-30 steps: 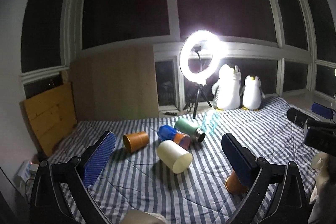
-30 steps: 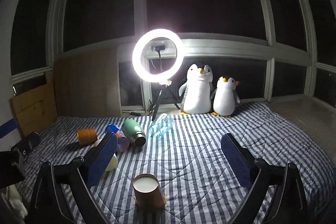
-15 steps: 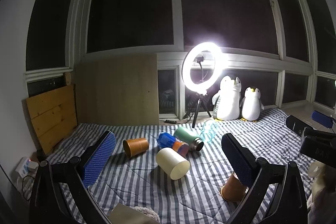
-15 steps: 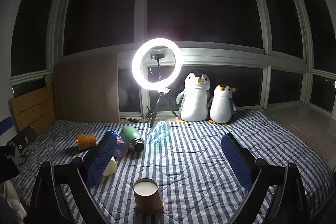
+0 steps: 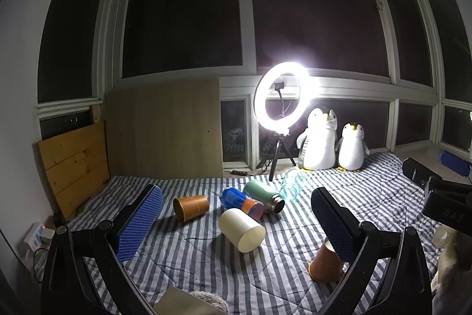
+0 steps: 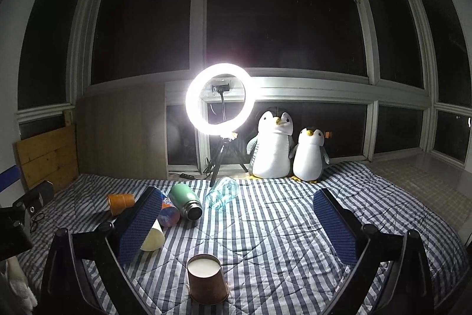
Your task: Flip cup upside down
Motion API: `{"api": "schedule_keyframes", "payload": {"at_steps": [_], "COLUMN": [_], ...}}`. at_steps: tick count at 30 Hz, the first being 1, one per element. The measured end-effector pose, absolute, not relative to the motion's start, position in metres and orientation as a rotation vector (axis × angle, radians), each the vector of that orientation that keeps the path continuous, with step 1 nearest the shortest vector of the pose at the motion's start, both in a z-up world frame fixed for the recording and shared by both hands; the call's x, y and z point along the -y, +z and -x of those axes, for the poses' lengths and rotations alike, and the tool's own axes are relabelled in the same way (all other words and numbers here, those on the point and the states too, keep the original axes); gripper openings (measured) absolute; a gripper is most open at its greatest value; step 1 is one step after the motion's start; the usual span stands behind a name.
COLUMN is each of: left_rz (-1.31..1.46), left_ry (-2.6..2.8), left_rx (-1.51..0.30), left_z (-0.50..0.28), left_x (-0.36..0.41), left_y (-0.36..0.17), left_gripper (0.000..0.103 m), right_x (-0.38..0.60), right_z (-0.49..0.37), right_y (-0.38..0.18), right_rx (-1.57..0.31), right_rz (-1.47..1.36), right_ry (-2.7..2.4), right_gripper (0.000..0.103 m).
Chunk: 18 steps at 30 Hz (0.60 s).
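Brown paper cup (image 6: pixel 208 284) is seen rim-down on the striped quilt (image 6: pixel 265 241); right gripper (image 6: pixel 236 223) and left gripper (image 5: pixel 236 214) are spread, nothing pinched.

home | striped bedding (image 6: pixel 280 229) | plush penguins (image 6: pixel 274 149) (night windows)

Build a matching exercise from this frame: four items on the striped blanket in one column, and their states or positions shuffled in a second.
1. brown paper cup
2. cream cup
3. green bottle
4. big penguin plush

a. upright by the window
b. lying on its side, dark mouth open
c. standing rim down
d. lying on its side, pale

Pairs: 1-c, 2-d, 3-b, 4-a
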State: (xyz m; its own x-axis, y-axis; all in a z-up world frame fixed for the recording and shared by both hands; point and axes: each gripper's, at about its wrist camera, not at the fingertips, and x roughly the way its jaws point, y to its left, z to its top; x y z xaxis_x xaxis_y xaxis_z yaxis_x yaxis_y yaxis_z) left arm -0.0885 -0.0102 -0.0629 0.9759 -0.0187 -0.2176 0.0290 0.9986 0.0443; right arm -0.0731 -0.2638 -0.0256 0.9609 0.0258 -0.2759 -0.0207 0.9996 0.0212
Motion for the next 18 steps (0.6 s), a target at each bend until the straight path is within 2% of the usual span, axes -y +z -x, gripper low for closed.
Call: {"api": "schedule_keyframes", "payload": {"at_steps": [18], "left_rz": [-0.044], "left_ry": [-0.033], "left_rx": [-0.235], "left_z": [0.0859], "left_x": [0.0106], "left_y": [-0.0642], "left_gripper": [0.102], "right_x": [0.2638], "right_z": [0.0726], "right_y": [-0.0258], "right_rx": [-0.285], "right_rz": [-0.014], "right_ry": [0.013], "right_gripper": [0.102]}}
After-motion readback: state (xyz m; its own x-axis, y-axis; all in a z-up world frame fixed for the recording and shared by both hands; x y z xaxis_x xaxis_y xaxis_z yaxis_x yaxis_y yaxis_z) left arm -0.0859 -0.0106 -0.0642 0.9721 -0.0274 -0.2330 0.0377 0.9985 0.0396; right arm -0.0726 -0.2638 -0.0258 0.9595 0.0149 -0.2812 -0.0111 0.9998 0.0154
